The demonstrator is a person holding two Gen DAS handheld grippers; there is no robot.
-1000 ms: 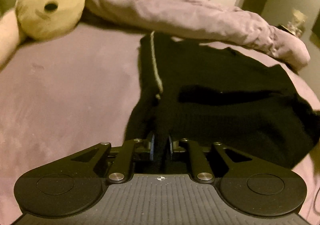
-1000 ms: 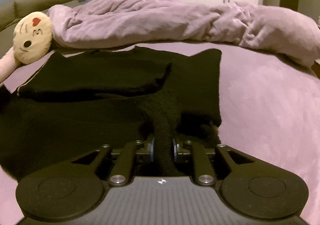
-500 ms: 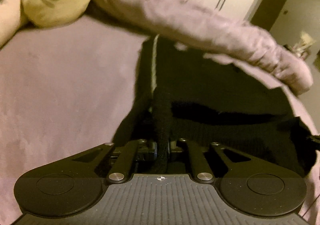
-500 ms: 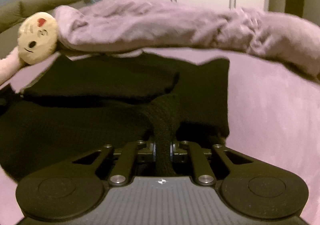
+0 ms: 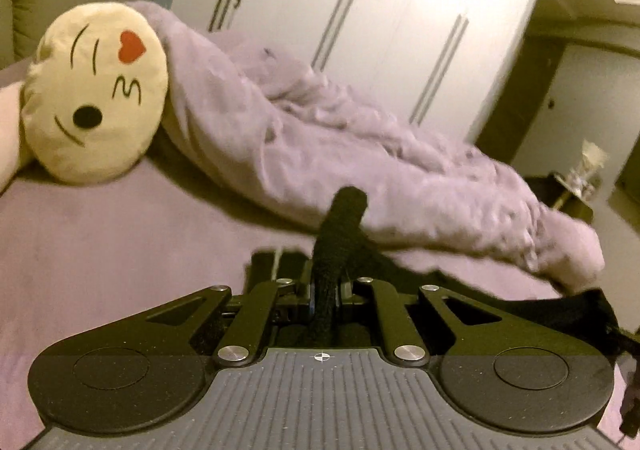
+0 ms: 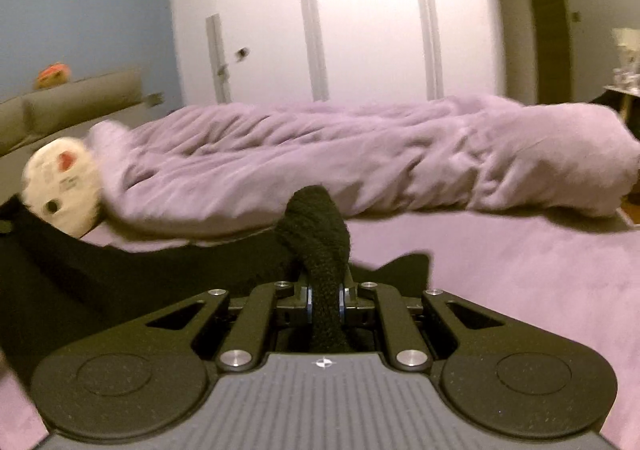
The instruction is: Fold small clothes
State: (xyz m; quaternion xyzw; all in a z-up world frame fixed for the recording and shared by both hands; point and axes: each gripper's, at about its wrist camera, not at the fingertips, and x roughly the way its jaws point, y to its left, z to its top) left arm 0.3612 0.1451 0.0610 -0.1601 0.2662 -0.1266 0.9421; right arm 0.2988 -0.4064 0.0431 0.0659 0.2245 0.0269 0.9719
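The left gripper (image 5: 324,296) is clamped on a bunched corner of the black knit garment (image 5: 340,234), and the right gripper (image 6: 325,296) pinches another, presumably so that edge can be carried over as a fold. The rest is draped on the purple bed (image 6: 520,274), near the rolled blanket (image 6: 360,157).

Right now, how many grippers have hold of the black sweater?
2: the left gripper pinches one bunched fold of the black sweater, and the right gripper pinches another.
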